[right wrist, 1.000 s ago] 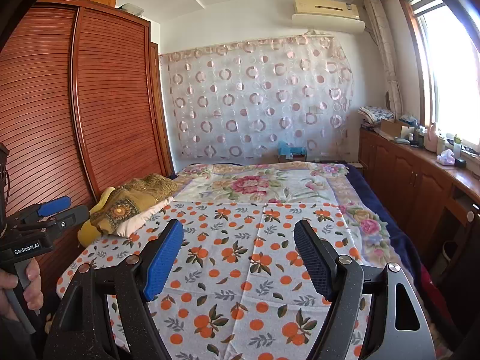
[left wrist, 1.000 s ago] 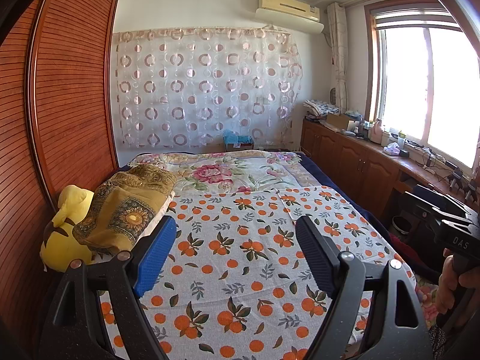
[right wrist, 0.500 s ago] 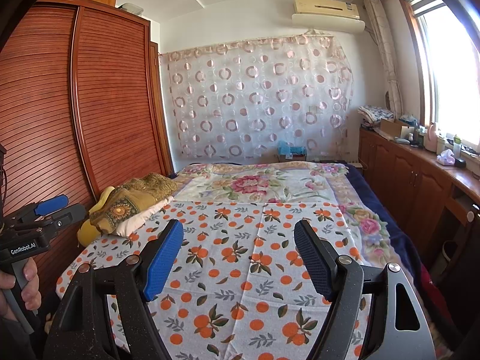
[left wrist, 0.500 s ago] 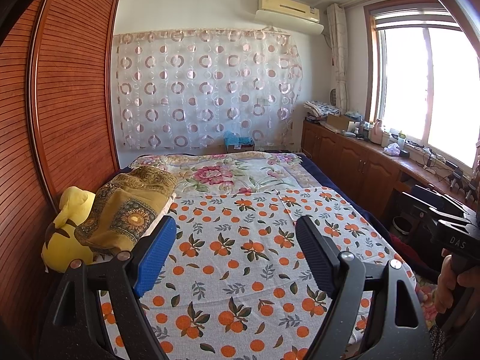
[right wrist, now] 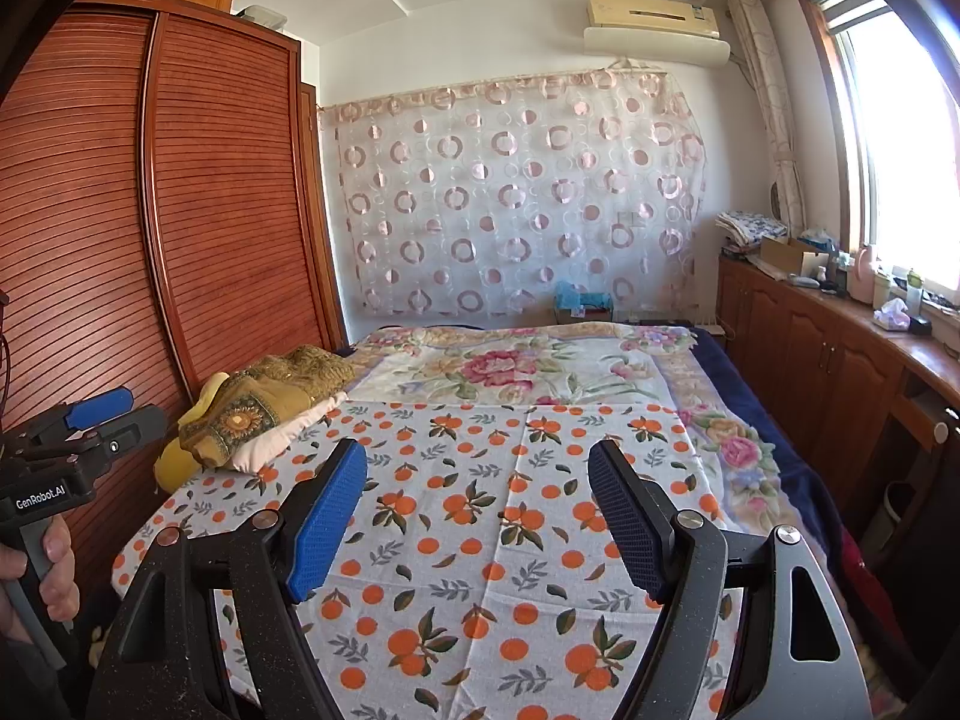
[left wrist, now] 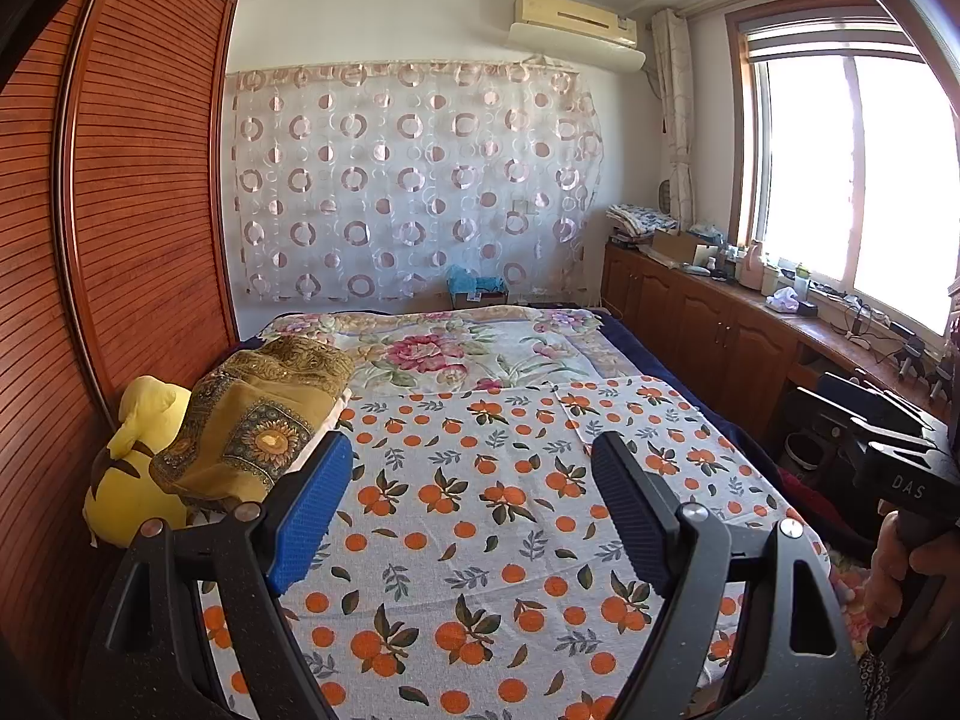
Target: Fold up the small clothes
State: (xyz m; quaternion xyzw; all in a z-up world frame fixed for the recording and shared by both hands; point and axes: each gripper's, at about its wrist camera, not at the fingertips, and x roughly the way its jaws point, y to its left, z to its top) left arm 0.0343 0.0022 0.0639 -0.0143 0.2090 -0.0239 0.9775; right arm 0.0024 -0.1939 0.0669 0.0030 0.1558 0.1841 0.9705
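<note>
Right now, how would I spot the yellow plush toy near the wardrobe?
Find the slatted wooden wardrobe along the left side of the bed. At its foot, on the bed's left edge, the yellow plush toy lies partly under a gold patterned cloth. It is the only plain bright yellow thing there, with dark markings.

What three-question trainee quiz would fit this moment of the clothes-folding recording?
1. True or false: the left gripper is shut on cloth.
2. What lies flat under both grippers? A) orange-print cloth B) a towel C) bare mattress
3. Which soft toy sits beside the wardrobe, half under the gold patterned pillow?

Key
1. False: it and the right gripper both stand open and hold nothing.
2. A
3. The yellow plush toy.
</note>
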